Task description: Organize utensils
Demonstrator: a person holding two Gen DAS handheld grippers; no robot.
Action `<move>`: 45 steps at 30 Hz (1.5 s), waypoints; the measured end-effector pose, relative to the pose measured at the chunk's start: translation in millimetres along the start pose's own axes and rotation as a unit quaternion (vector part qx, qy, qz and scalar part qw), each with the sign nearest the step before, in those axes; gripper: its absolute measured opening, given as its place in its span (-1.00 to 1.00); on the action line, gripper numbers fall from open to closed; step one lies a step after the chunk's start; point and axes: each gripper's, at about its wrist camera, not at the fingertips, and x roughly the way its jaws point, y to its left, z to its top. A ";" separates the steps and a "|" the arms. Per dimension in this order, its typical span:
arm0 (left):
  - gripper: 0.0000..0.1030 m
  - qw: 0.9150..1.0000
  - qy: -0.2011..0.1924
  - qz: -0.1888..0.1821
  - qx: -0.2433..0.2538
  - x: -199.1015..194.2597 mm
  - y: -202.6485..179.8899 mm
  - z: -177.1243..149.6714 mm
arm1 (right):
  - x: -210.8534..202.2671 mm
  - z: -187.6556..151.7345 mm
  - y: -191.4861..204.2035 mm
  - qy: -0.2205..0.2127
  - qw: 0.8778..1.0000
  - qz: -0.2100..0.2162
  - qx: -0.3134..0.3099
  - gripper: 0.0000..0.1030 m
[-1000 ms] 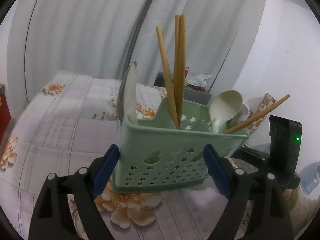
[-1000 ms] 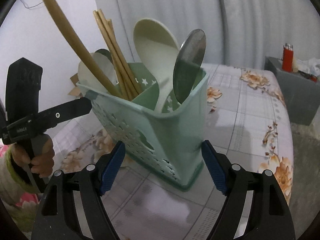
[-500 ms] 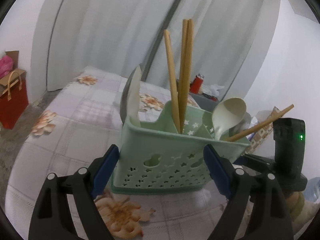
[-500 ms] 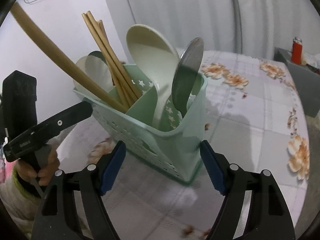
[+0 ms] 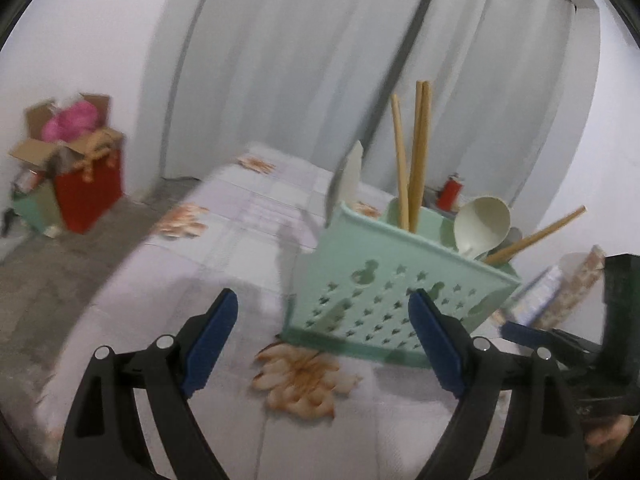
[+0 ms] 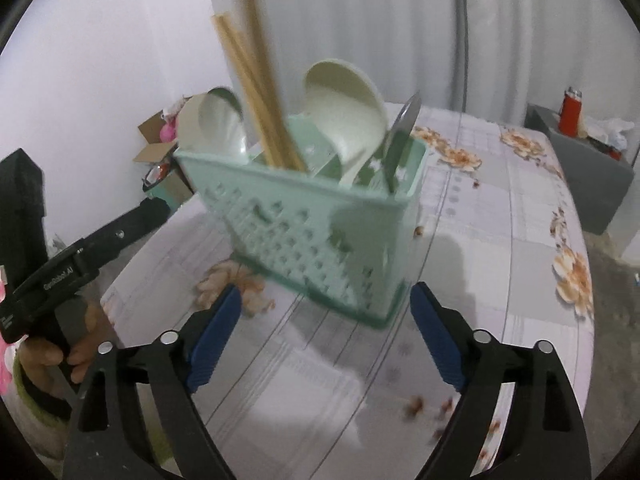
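Standing on the flowered tablecloth [image 6: 500,208], the green caddy [image 6: 320,236] is holding chopsticks [image 6: 256,92], pale spoons [image 6: 348,120] and a metal blade [image 6: 402,136] in its compartments. Both grippers are hanging wide and empty, holding nothing. The left gripper [image 5: 324,344] is sitting near the caddy's left front corner, while the right gripper [image 6: 324,336] is facing its perforated side without touching it. A red bag [image 5: 90,188] is resting on the floor beyond the table.
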 end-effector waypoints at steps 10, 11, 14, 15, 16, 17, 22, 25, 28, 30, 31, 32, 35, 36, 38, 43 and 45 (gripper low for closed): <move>0.89 0.996 -0.022 0.077 0.024 -66.3 -8.6 -17.5 | -14.2 -20.7 29.5 -0.029 0.997 -0.069 0.033 0.84; 0.89 0.996 -0.022 0.083 0.023 -68.5 -7.0 -16.9 | -16.3 -20.8 29.8 -0.033 0.996 -0.068 0.040 0.84; 0.89 0.994 -0.024 0.103 0.016 -72.6 -2.3 -12.8 | -18.6 -18.1 28.1 -0.044 0.995 -0.074 0.048 0.84; 0.89 0.993 -0.024 0.113 0.015 -72.6 -2.1 -11.3 | -20.6 -16.2 27.9 -0.049 0.994 -0.084 0.050 0.84; 0.89 0.992 -0.025 0.122 0.015 -73.9 -1.9 -10.1 | -22.9 -17.9 30.0 -0.052 0.993 -0.090 0.051 0.84; 0.89 0.991 -0.028 0.129 0.016 -75.1 -1.8 -9.0 | -27.5 -16.0 30.7 -0.055 0.993 -0.096 0.052 0.84; 0.89 0.985 -0.033 0.168 0.024 -78.5 -3.3 -7.9 | -34.5 -9.9 35.0 -0.077 0.988 -0.124 0.041 0.84; 0.89 0.978 -0.043 0.201 0.025 -83.6 -4.6 -5.8 | -37.3 -7.3 41.7 -0.098 0.981 -0.165 0.015 0.84; 0.89 0.974 -0.055 0.220 0.029 -87.6 -5.5 -4.5 | -39.9 -6.3 48.3 -0.115 0.973 -0.201 -0.007 0.84; 0.89 0.973 -0.059 0.220 0.033 -89.9 -6.1 -5.0 | -40.1 -5.4 53.5 -0.122 0.969 -0.216 -0.021 0.84; 0.89 0.973 -0.058 0.221 0.034 -89.7 -6.6 -4.9 | -40.9 -5.1 55.2 -0.124 0.968 -0.218 -0.024 0.84; 0.89 0.972 -0.054 0.226 0.036 -88.8 -7.0 -4.8 | -40.9 -4.7 56.2 -0.125 0.967 -0.220 -0.028 0.84; 0.89 0.969 -0.037 0.241 0.044 -82.6 -5.9 -5.4 | -43.7 -6.4 61.3 -0.135 0.965 -0.220 -0.038 0.84; 0.89 0.968 -0.033 0.243 0.045 -81.1 -4.9 -5.8 | -44.1 -7.2 63.1 -0.138 0.965 -0.222 -0.040 0.84; 0.89 0.967 -0.022 0.251 0.041 -77.7 -1.4 -7.3 | -47.7 -9.1 65.2 -0.149 0.962 -0.224 -0.045 0.84; 0.89 0.967 -0.018 0.254 0.018 -73.4 6.6 -10.6 | -49.3 -10.2 62.2 -0.154 0.963 -0.219 -0.033 0.84; 0.89 0.967 -0.010 0.253 0.019 -69.6 8.4 -11.0 | -46.0 -8.0 57.9 -0.144 0.963 -0.225 -0.020 0.84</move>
